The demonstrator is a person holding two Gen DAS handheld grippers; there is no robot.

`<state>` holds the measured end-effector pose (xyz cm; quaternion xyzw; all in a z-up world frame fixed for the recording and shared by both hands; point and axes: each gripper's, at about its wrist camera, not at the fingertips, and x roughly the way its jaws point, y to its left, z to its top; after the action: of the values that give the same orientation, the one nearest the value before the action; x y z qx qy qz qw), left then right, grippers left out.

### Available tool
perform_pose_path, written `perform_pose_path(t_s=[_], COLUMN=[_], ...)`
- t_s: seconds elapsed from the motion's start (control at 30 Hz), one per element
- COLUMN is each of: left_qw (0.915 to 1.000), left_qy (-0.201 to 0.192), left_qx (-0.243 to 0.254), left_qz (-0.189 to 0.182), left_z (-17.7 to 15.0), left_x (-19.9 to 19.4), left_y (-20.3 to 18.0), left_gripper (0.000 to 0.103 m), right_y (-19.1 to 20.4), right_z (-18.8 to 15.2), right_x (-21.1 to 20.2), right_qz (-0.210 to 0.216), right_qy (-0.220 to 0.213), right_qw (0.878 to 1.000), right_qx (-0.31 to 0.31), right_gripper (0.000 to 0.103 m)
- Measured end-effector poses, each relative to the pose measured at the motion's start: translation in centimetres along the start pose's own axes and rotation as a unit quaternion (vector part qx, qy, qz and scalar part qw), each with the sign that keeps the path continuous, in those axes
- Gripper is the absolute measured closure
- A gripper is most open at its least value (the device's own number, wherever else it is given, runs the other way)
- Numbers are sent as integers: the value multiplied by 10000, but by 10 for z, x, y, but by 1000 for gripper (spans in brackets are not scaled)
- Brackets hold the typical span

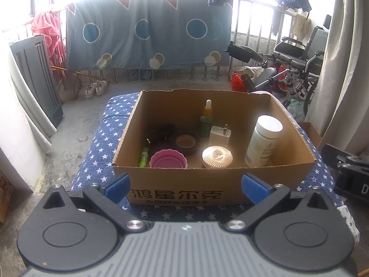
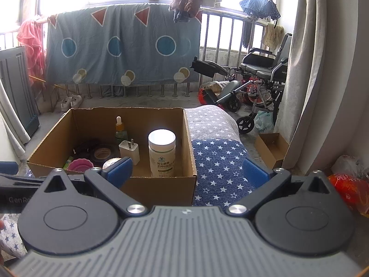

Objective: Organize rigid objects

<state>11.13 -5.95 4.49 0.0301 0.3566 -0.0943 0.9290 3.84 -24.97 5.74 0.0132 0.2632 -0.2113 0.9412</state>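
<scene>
Both tongs hung back from the open brown cardboard box (image 1: 214, 184), which sat on a cushion w/ blue star-print cover (image 1: 101, 143). The left tongs (image 1: 186, 185) were spread wide, nothing between the blue pads, aimed straight at the box front. The right tongs (image 2: 186, 173) were likewise released and empty, off toward the box's right corner and the bare stretch of star fabric beside it.

All the rigid bits I could see were already inside the box, so sorting looked far along, or else they were about to be taken out; can't say which. The tall white plastic bottle w/ green label (image 1: 263, 140) stood upright near the right wall, prob. so it wouldn't roll. The amber dropper bottle w/ white cap (image 1: 206, 120) stood at the back, the white plug-in charger block (image 1: 220, 136) just in front of it. The round faceted rose-gold lid/jar (image 1: 217, 156) and the pink scalloped plastic cup (image 1: 168, 159) sat low against the front wall, w/ a dark tape roll (image 1: 185, 142) behind them, a small green tube (image 1: 143, 157) to the left, and a black item at the back left, too dark to identify.

Box front carried big black Chinese characters, reading 鸿星尔克, w/ a smaller line under it partly hidden. Bottle label had Chinese text too small to read. "GenRo…" showed on the black device at the right view's left edge.
</scene>
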Motion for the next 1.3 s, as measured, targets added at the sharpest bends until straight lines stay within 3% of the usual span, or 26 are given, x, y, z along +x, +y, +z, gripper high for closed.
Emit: perform_pose_path(t_s=[0.17, 0.4, 0.7, 0.9, 1.3], left_qw=[10000, 9994, 9989, 9987, 9990], left_qy=[-11, -48, 201, 230, 243], left_qx=[31, 328, 422, 445, 365], left_qz=[17, 1, -103, -18, 19], left_z=[5, 12, 18, 20, 21], left_x=[7, 13, 27, 30, 30], left_y=[2, -3, -8, -10, -5], left_gripper=[0, 0, 0, 0, 0], right_y=[-6, -10, -31, -19, -11], right_z=[6, 3, -9, -7, -4], right_x=[11, 31, 68, 74, 83], right_qz=[121, 434, 1026, 1229, 1195], right_qy=[21, 183, 761, 930, 1060], right_qw=[9996, 9988, 9903, 9874, 9866], right_qx=[255, 91, 553, 359, 346], right_gripper=[1, 1, 1, 1, 1])
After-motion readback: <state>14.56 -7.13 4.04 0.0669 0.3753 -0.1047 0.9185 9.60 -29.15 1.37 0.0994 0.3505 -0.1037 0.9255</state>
